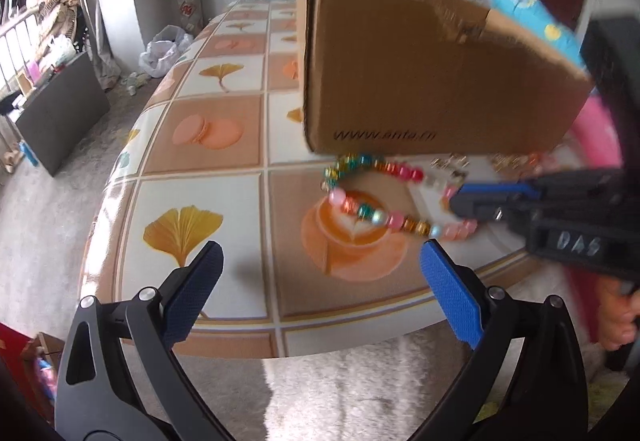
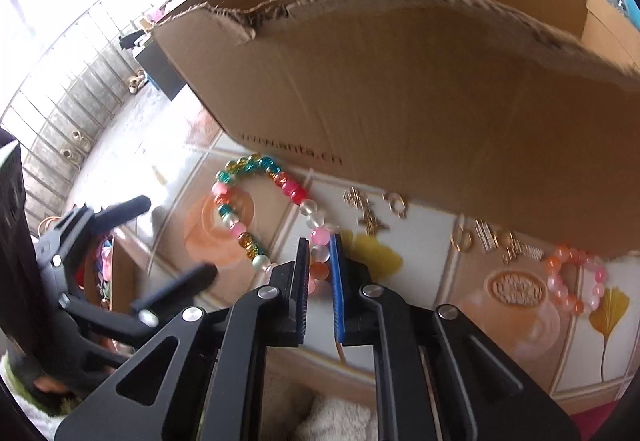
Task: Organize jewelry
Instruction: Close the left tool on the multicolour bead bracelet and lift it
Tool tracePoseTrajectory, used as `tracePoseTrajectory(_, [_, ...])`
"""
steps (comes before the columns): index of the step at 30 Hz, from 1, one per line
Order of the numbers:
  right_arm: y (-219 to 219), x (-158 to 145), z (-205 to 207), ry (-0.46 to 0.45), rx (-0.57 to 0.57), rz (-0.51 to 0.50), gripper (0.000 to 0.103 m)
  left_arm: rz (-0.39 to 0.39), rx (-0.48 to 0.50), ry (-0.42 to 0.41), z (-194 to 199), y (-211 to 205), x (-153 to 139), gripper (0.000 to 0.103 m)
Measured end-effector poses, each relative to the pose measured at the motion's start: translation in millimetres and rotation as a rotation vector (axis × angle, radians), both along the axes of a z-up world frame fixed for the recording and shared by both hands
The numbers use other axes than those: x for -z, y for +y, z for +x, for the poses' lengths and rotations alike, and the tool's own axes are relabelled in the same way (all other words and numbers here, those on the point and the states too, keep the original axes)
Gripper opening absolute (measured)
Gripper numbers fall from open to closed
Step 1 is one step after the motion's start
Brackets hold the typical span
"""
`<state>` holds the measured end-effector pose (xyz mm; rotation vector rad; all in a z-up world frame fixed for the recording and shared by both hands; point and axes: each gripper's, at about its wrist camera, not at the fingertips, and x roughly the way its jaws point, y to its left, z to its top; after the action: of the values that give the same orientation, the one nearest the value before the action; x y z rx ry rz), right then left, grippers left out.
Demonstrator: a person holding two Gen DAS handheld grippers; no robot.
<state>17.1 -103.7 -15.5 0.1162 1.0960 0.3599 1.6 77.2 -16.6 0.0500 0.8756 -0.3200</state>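
Note:
A multicoloured bead bracelet (image 2: 256,209) lies on the table in front of an open cardboard box (image 2: 400,89). My right gripper (image 2: 320,261) is shut on the near beads of that bracelet. It shows in the left wrist view (image 1: 456,201) too, pinching the bracelet (image 1: 360,205) at its right end. My left gripper (image 1: 320,265) is open and empty, above the table's near edge, left of the bracelet. Several small gold earrings (image 2: 372,213) and a pink-orange bead bracelet (image 2: 576,281) lie along the box's front.
The table has a patterned cloth (image 1: 208,129) with leaf and cup prints. The cardboard box (image 1: 420,73) stands close behind the jewelry. A fluffy white surface (image 1: 360,393) lies below the table's near edge. A blue bag (image 1: 532,17) sits behind the box.

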Motion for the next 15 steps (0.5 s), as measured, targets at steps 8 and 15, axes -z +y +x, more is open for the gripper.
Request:
tracePoseTrajectory(8, [-13.7, -0.7, -16.1, 0.001, 0.026, 0.027, 0.011, -0.095, 0.103, -0.025, 5.2, -17.0, -22.4, 0.066])
tracePoseTrajectory(15, [-23.8, 1.9, -19.7, -0.012, 0.026, 0.055, 0.011, -0.034, 0.133, 0.046, 27.7, -37.8, -3.6, 0.032])
